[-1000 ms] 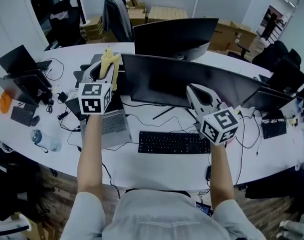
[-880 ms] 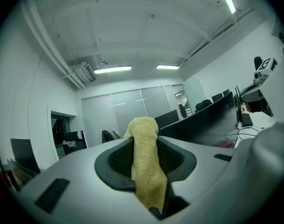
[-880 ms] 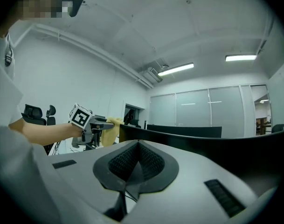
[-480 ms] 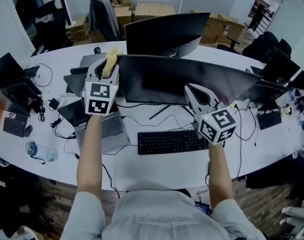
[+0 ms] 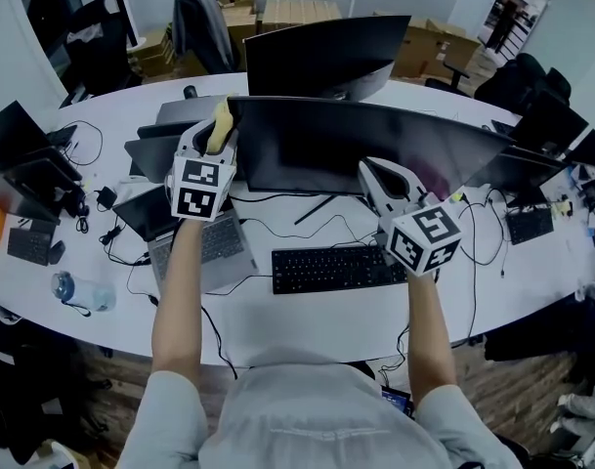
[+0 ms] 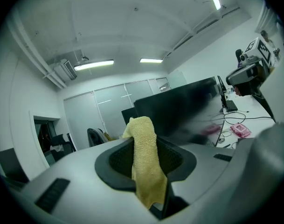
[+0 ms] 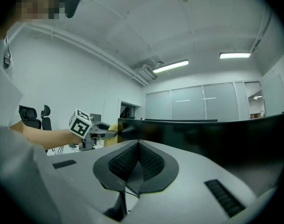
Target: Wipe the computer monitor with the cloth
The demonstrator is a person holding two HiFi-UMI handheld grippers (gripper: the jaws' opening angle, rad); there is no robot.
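Head view: I look steeply down over both of my arms at a curved white desk (image 5: 317,311). A wide dark monitor (image 5: 375,149) stands across the middle of the frame, with a keyboard (image 5: 338,268) below it and an open laptop (image 5: 211,247) at lower left of it.

My left tool (image 5: 222,115) is raised at the monitor's upper left corner. In the left gripper view its jaws are pinching a yellow cloth (image 6: 145,157), which stands up between them and folds over at the top. The cloth sits right at the screen's left edge. I cannot tell whether it is pressed on the glass or just beside it.

My right tool (image 5: 370,169) hovers in front of the lower middle of the screen, right of centre in the frame. In the right gripper view its jaws are pressed together with nothing between them, and they point along the dark panel toward the left tool.

As I judge it, the wipe is at or near its start. The cloth is in hand and brought to the first corner, which is the part done. The screen shows no mark or streak that tells wiped glass from unwiped, so I count almost the whole panel, from the left edge across to the far right, as left to do.
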